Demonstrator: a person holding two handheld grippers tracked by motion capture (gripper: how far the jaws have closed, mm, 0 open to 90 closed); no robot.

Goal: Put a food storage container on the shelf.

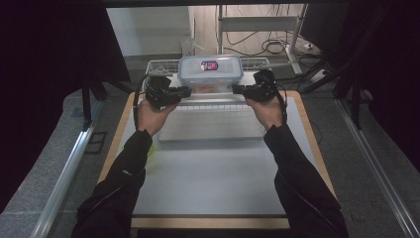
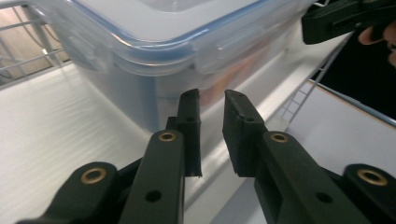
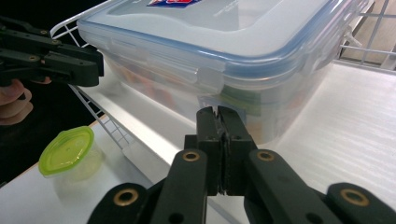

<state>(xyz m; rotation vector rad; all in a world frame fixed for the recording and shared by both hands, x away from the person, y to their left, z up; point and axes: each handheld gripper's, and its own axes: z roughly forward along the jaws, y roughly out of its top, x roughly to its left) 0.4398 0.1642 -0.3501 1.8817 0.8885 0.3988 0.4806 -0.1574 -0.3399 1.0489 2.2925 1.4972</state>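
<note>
Between our tools sits the box (image 1: pixel 210 73) on the rack (image 1: pixel 163 64). We press the closed right tool (image 3: pixel 218 112) and the nearly closed, empty left tool (image 2: pixel 212 95) against its ends, probably to steady it.

We count one clear storage box (image 1: pixel 210 74) with one blue-rimmed lid (image 3: pixel 224 28), and one label (image 1: pixel 209 65) on that lid. We see one white wire rack (image 1: pixel 163 64) below it. There is one small cup (image 3: pixel 70 158) with one green lid (image 3: pixel 65 149). We count two grippers, the left gripper (image 1: pixel 186 91) and the right gripper (image 1: pixel 236 89), each with two black fingers (image 2: pixel 189 126). One desk (image 1: pixel 208 173) carries them all.
</note>
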